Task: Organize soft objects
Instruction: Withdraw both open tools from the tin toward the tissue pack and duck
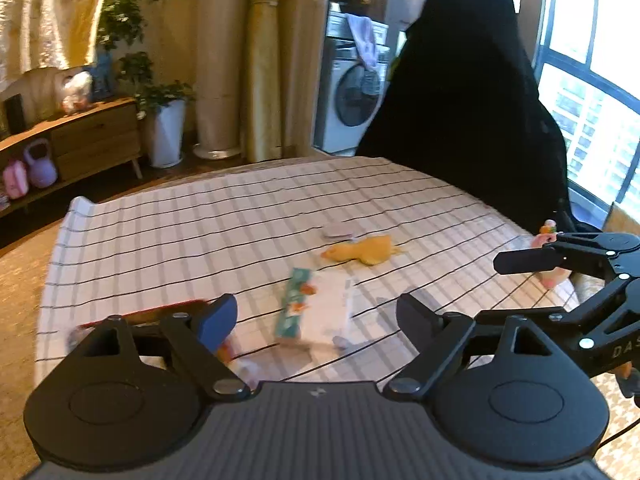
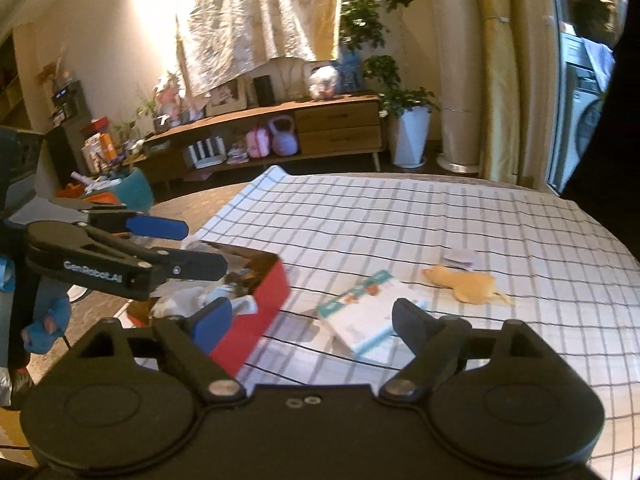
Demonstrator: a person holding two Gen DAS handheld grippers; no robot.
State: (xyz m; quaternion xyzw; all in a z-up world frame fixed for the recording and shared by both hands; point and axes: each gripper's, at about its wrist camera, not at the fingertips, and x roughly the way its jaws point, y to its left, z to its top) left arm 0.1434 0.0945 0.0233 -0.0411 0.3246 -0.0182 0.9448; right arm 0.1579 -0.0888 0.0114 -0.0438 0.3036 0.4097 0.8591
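At the centre of the right wrist frame, on the checked grey-and-white tablecloth (image 2: 440,216), a white soft tissue pack with a teal printed edge (image 2: 370,312) lies just ahead of the right gripper (image 2: 312,318), whose fingers stand apart and empty, its long axis running lower right to upper left. The left gripper (image 1: 316,314), likewise spread and empty, is about as close. The red open box (image 2: 260,300) holding soft items sits left of the pack, the yellow plush duck (image 2: 468,282) to its right.

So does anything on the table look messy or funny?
A bit. The yellow soft toy lies flopped on the checked cloth, and the tissue pack sits crooked beside the red box, which is already stuffed with jumbled things.
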